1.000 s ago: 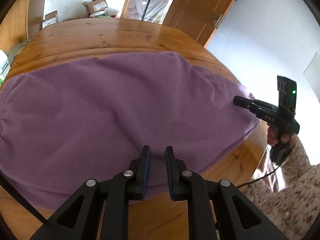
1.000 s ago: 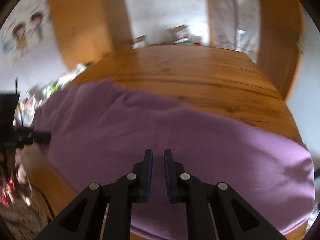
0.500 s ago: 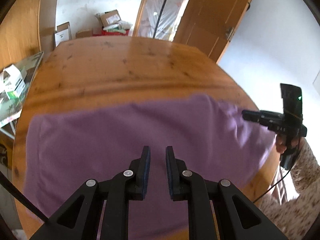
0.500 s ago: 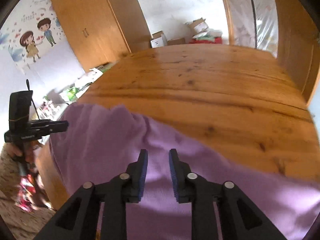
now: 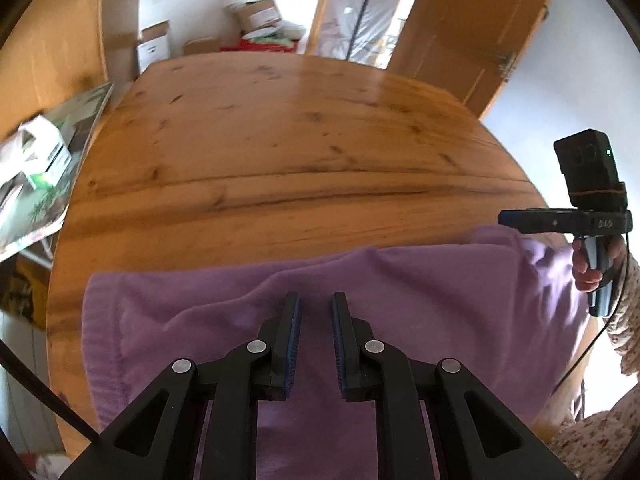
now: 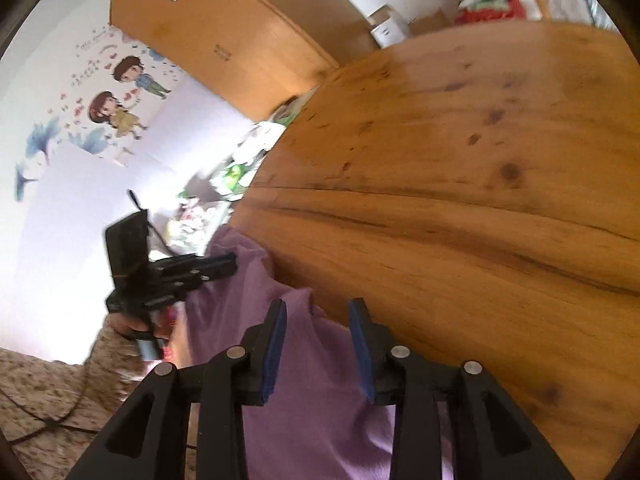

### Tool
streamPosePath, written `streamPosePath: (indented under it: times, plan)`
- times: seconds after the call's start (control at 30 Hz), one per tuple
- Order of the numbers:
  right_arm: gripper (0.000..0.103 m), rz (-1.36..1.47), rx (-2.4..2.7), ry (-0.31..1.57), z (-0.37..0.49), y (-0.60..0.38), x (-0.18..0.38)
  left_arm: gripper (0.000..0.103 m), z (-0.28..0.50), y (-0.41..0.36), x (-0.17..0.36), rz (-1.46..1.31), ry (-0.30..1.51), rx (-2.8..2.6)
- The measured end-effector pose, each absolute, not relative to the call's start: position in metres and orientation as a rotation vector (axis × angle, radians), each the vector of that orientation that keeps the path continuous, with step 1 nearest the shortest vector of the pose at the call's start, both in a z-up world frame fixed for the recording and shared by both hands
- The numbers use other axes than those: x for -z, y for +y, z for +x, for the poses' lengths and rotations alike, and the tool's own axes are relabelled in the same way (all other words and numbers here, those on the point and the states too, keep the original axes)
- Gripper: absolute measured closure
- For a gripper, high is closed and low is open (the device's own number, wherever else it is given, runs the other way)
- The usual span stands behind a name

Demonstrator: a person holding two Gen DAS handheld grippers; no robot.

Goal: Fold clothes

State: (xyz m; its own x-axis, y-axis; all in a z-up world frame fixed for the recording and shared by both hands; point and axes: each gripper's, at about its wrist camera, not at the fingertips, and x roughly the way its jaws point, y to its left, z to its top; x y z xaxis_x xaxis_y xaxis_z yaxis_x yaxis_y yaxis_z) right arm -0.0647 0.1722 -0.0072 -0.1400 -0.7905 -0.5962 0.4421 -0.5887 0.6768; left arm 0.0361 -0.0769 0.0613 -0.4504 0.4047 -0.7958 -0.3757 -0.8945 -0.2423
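Purple garment (image 5: 400, 320) bunched along the near edge of the table (image 5: 280, 152), both claws empty above it, left claw (image 5: 316, 312) narrowly parted, right claw (image 6: 316, 320) wider; whichever fold comes, I judge I should pinch one layer near a corner, lifting evenly.

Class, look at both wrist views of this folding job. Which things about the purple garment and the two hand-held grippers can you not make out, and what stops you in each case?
- Near edge of the purple garment: left wrist view, covered by the left hand-held gripper.
- Garment type: no sleeves, collar or legs shown in either view.
- Left hand-held gripper from the right wrist view: motion-blurred, so its opening is unreadable there.
- Garment under the right hand-held gripper: hidden by its body.
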Motion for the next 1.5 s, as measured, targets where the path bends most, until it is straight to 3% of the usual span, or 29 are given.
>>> streamPosePath:
  times: [0.17,0.2,0.27,0.43,0.7,1.13,1.33,1.5]
  plan:
    - [0.069,1.309,1.729,-0.378,-0.066,0.151,0.017,0.087,0.032,-0.090,-0.050,-1.339,-0.097,-2.353]
    - [0.072,1.300,1.718,-0.376,-0.065,0.149,0.016,0.087,0.032,-0.093,-0.048,-1.347,-0.108,-2.355]
    - [0.090,1.282,1.715,-0.368,-0.059,0.147,0.012,0.087,0.030,-0.098,-0.043,-1.364,-0.130,-2.358]
    - [0.097,1.234,1.682,-0.379,-0.037,0.148,0.002,0.087,0.033,-0.103,-0.041,-1.370,-0.165,-2.368]
    - [0.097,1.227,1.627,-0.291,0.005,0.131,0.002,0.087,0.039,-0.101,-0.049,-1.350,-0.173,-2.406]
    - [0.094,1.323,1.619,-0.367,-0.008,0.127,0.030,0.087,0.025,-0.066,-0.081,-1.171,-0.161,-2.377]
    - [0.080,1.342,1.616,-0.425,-0.022,0.118,0.036,0.087,0.021,-0.066,-0.063,-1.233,-0.187,-2.363]
    - [0.080,1.341,1.629,-0.450,-0.029,0.108,0.037,0.087,0.015,-0.062,-0.066,-1.226,-0.237,-2.307]
